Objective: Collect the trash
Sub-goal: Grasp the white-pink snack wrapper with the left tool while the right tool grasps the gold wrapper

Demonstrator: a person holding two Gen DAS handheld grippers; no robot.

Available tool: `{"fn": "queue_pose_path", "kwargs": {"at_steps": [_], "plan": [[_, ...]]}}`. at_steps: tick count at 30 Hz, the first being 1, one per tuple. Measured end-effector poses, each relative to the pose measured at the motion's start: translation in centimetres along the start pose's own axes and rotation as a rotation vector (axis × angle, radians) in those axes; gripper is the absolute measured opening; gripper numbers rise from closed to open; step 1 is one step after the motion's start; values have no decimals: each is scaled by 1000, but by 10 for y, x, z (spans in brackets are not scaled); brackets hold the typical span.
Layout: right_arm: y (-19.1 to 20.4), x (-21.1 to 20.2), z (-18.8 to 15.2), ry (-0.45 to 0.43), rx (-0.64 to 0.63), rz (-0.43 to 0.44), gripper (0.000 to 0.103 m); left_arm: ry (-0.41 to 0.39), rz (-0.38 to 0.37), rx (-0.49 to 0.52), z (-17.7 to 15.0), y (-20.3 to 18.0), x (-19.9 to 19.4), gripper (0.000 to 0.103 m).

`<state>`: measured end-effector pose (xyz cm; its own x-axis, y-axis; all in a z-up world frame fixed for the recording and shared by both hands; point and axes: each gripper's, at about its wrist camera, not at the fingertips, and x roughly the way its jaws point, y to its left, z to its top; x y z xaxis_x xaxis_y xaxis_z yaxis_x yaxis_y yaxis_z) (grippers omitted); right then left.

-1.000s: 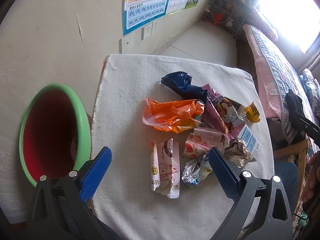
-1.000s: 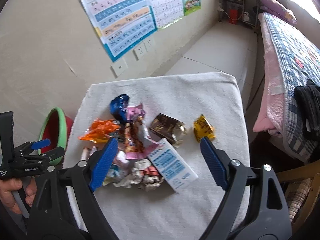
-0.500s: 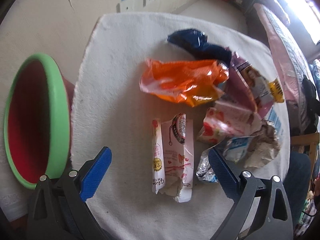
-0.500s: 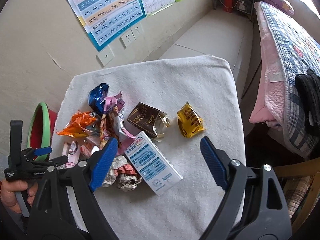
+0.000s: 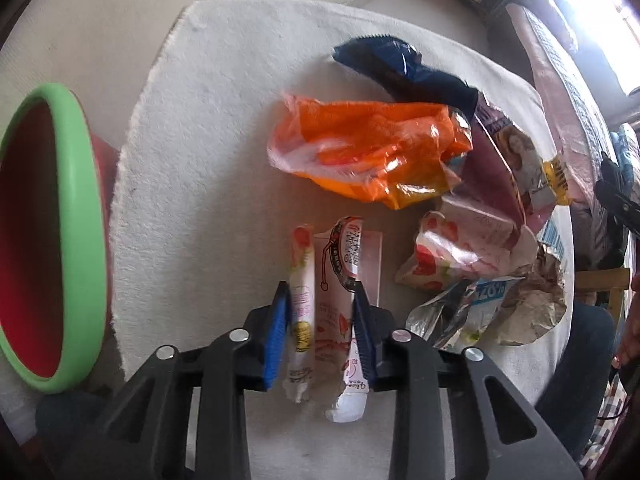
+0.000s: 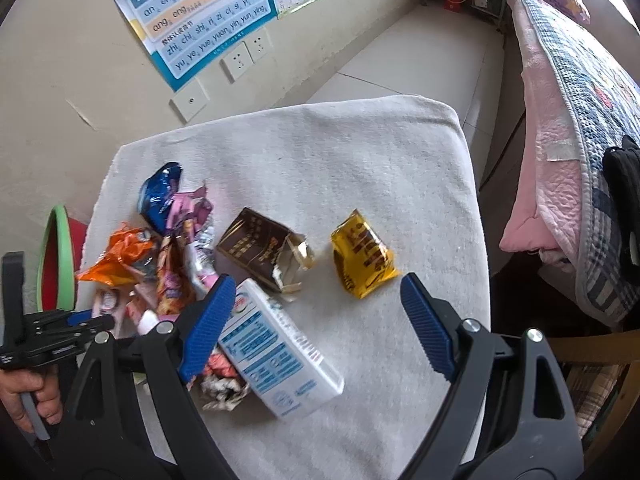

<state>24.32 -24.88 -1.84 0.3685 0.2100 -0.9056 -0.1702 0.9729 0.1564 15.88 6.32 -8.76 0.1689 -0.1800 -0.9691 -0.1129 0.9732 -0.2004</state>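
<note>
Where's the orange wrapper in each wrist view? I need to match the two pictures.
Left wrist: orange wrapper sits centre, just above the left gripper.
Right wrist: orange wrapper lies at the left edge of the trash pile, beside the bin.
Shared landmark: the green-rimmed red bin, left in both.

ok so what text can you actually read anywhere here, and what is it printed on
"ang eng ing ong", "zhi chi shi ri zi ci si yi wu", "yu ye yue yuan yin yun ying": blue-edged wall poster
"20%", partly cut off: crumpled silver wrapper
White and blue carton: print too blurred to read
Brown box, yellow packet: characters too small
Pink and white wrapper in the left tool: unreadable
</note>
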Motion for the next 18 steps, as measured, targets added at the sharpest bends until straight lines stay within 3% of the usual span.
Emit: {"fn": "queue_pose_path", "kwargs": {"at_steps": [8,11,16,18], "plan": [[-18,29,8,32,-4,-36,82,-16,32,-7,0,7,-14,25],[-27,42,10,50,4,-31,69,-21,40,-5,2,8,-18,26],[-35,58,9,86,26,2,35,-21,39,-5,8,6,-22,26],[-35,56,7,80,23,7,28,-24,40,-3,10,6,-24,26]]}}
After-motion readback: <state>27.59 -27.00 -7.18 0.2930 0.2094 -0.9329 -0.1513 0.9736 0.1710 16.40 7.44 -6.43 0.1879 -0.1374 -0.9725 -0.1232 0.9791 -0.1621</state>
